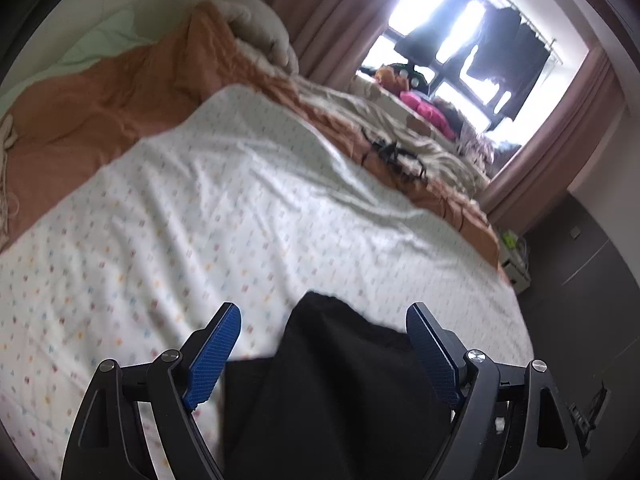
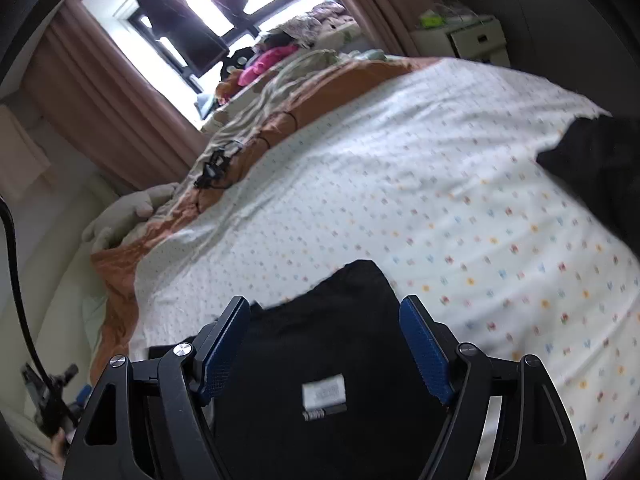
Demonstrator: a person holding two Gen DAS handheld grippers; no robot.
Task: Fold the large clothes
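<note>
Jaws of both grippers gape, angled down over black garment (image 1: 340, 380).

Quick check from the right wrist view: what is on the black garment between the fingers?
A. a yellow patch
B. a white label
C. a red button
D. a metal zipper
B: a white label sits on the black garment, between the open fingers of the right gripper.

A black garment (image 1: 336, 384) lies on the white, colour-dotted bed sheet (image 1: 208, 216), at the near edge of the bed. In the right wrist view the same dark cloth (image 2: 320, 344) shows a white label with a black tag below it, and more black fabric lies at the far right
</note>
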